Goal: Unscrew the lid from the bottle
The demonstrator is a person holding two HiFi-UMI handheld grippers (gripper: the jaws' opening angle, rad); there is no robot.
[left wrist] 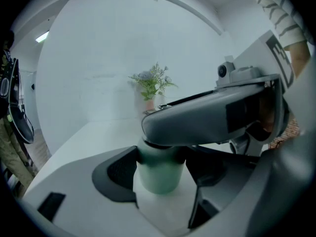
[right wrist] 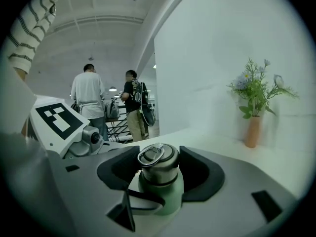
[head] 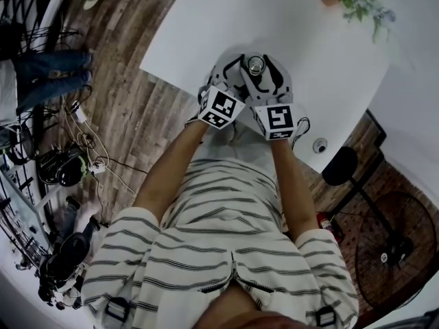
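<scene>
The right gripper [right wrist: 159, 162] has its jaws set narrow about the lid [right wrist: 159, 169], the dark pads [right wrist: 197, 174] lying against the lid's two sides as far as its own view shows; the lid is metal-coloured with a ring [right wrist: 150, 154] lying flat on top, and it sits screwed on the green bottle [right wrist: 165, 196], which stands upright directly below the jaws; a dark strap [right wrist: 140, 201] loops out from the bottle's neck towards the camera. The left gripper [left wrist: 160, 168] holds the bottle lower down, its pads [left wrist: 118, 174] pressed to either side of the green body just under the neck; in the left gripper view the right gripper's grey body crosses over the bottle's top and hides the lid. In the head view the two grippers meet side by side at the near edge of the white desk [head: 309, 33], the lid's round top showing between them; the bottle's base rests on the desk. Farther back on the desk, well apart from the bottle, stands a slim vase of flowers [right wrist: 253, 131] against the white wall; to the left, past the desk, two people [right wrist: 89, 100] stand with their backs turned; wooden floor [head: 123, 115] lies beside the desk.
</scene>
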